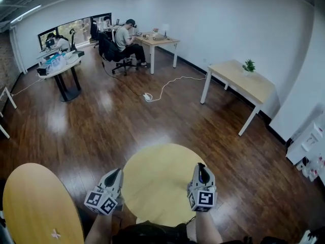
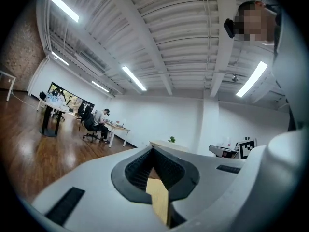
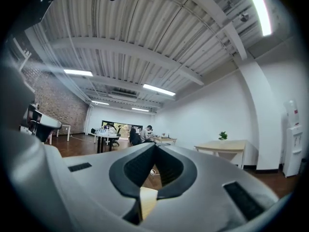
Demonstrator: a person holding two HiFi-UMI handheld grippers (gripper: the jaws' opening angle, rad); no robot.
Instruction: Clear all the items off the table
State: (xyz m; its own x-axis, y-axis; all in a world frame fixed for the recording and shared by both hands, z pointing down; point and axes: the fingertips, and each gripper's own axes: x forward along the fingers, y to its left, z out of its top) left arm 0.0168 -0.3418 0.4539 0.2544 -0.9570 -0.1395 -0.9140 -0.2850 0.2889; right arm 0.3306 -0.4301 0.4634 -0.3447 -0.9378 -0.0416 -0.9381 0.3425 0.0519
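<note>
Left tool point(image 1: 117, 172), right tool point(image 1: 201, 166): jaws closed, nothing held. Round yellow wooden surface point(image 1: 157, 187), bottom centre, between both tools: no item visible. Oval yellow wooden surface point(image 1: 35, 202), lower left, nearer left tool: small pale object point(image 1: 56, 234), unidentifiable.

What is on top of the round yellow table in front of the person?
No item shows on the round table; its top is bare. The left gripper and right gripper hang at its sides, both shut and empty. The person's body covers its near rim.
</note>
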